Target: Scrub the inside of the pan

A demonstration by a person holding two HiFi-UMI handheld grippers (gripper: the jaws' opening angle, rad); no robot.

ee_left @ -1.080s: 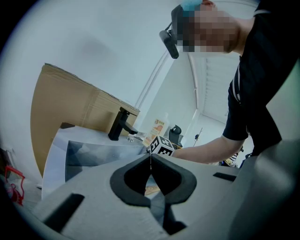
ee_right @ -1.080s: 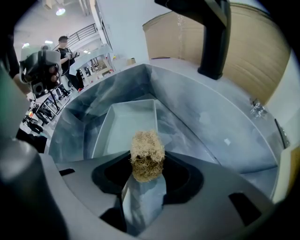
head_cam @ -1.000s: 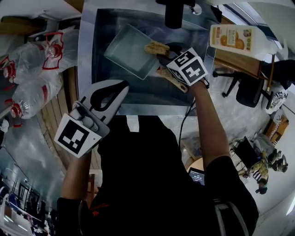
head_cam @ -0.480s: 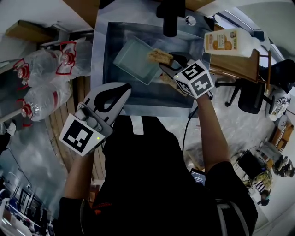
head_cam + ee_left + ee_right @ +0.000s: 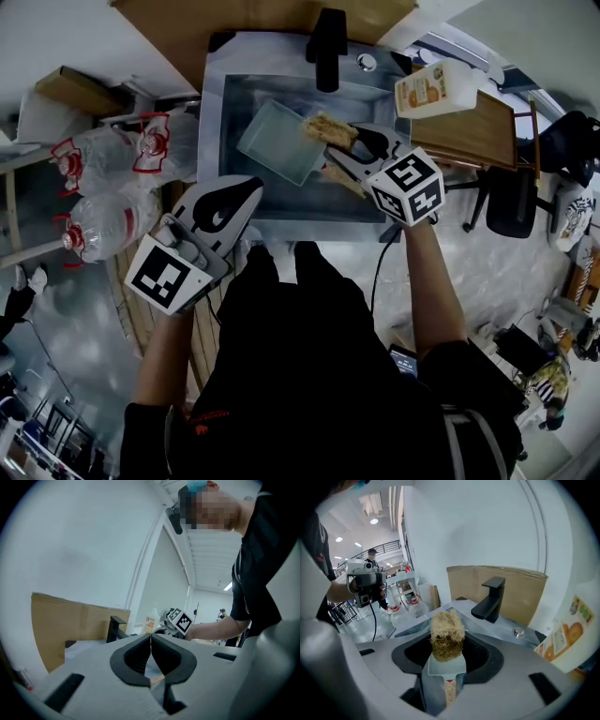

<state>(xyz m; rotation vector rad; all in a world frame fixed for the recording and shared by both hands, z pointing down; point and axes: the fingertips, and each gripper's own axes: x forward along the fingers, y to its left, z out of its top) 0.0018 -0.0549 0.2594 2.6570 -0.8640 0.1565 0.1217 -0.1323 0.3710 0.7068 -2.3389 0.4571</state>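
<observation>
hardly anything moved this last second: left gripper (image 5: 251, 187) hangs clenched and empty by the steel sink's (image 5: 214, 112) near edge. right gripper (image 5: 361, 139) grasps the wooden-handled fibre scrub brush (image 5: 328, 129), bristles still at the pale rectangular pan's (image 5: 277, 145) right rim, so i'd guess scrubbing's barely going.

Left gripper (image 5: 242, 192) held low beside the body, jaws pressed together with nothing between them, right arm (image 5: 433, 281) stretched forward, right gripper (image 5: 361, 142) clamped on a brush (image 5: 326, 128).

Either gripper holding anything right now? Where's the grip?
Right gripper holds the scrub brush by its wooden handle. Left gripper is shut, empty.
</observation>
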